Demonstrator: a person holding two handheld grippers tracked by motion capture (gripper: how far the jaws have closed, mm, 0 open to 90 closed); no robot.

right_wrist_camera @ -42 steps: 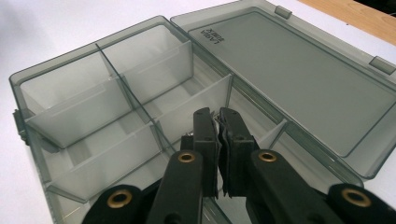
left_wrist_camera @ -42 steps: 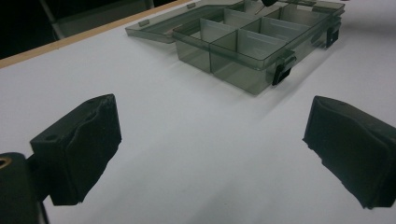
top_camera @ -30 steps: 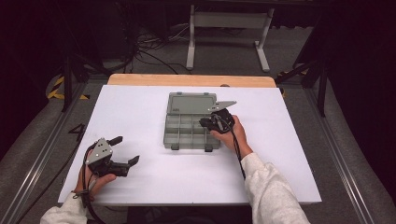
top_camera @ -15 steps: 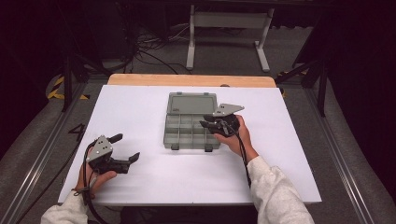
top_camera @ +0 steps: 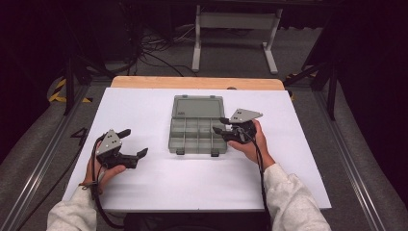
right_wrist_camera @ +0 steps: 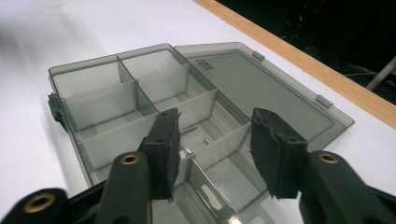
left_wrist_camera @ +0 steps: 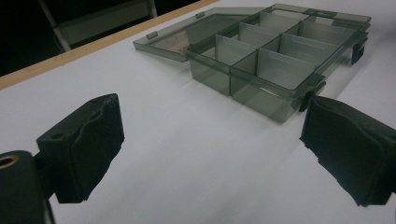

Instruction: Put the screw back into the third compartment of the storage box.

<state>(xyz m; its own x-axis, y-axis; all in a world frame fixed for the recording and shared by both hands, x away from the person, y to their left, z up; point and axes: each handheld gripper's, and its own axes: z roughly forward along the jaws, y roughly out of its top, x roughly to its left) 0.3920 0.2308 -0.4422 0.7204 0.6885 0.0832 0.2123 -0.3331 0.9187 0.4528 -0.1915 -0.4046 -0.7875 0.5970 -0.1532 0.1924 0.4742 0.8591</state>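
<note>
A see-through smoky grey plastic box (top_camera: 197, 126) is sitting on a plain white table top (top_camera: 144, 106) with a light wooden far edge (top_camera: 197, 83).

High view overhead; both gripper views close, sharing the organizer box (top_camera: 197, 126).

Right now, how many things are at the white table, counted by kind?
Clear box, lid open: 1
Tools: 2 (left tool; right tool, its jaws just opening, nothing between them)
Small metal bits in the box: too small to count
Total: 3
</note>
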